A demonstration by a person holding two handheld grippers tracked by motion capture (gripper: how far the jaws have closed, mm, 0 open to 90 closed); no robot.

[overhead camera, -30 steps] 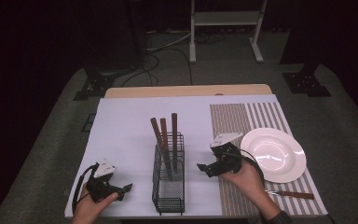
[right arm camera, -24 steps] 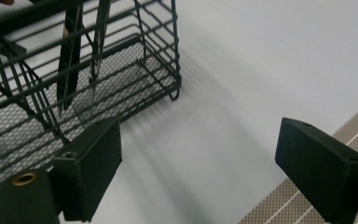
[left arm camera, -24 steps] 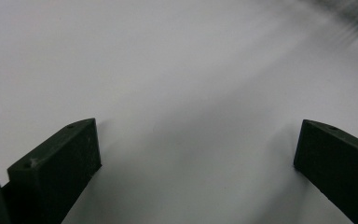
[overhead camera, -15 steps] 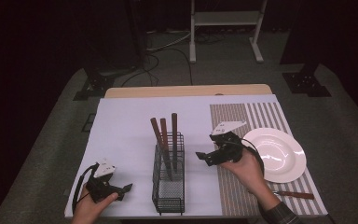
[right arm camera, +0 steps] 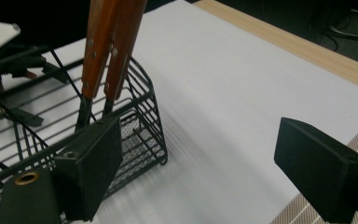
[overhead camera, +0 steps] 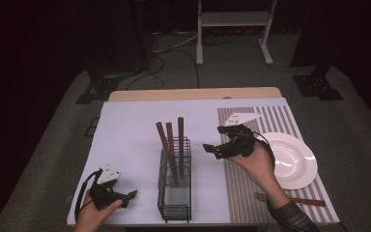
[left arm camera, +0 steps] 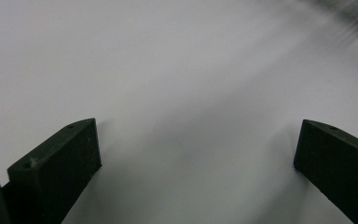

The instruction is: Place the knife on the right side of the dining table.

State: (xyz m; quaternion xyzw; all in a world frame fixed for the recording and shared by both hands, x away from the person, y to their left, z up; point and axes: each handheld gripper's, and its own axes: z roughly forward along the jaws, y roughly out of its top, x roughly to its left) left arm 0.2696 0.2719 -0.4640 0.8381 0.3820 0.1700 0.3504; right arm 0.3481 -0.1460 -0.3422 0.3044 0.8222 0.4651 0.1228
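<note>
1. While the right gripper (overhead camera: 211, 149) hangs above the table, just right of the wire basket (overhead camera: 175, 193), its jaws stand wide apart with nothing between them.
2. In the right gripper view the same jaws frame bare white cloth (right arm camera: 242, 93), with the basket (right arm camera: 140, 116) off to the left.
3. Three wooden-handled utensils (overhead camera: 173, 145) stand in the basket, leaning a little, handles up; the right gripper view shows their handles (right arm camera: 109, 42) close by.
4. The left gripper (overhead camera: 128, 197) rests low on the white cloth near the table's front left corner, well apart from the basket.
5. Its jaws (left arm camera: 191, 154) are spread wide over plain cloth, holding nothing.
6. A white plate (overhead camera: 290, 162) sits on the striped mat (overhead camera: 241, 188) at the right.
7. A fork (overhead camera: 290, 198) with a wooden handle lies on the mat just in front of the plate.
</note>
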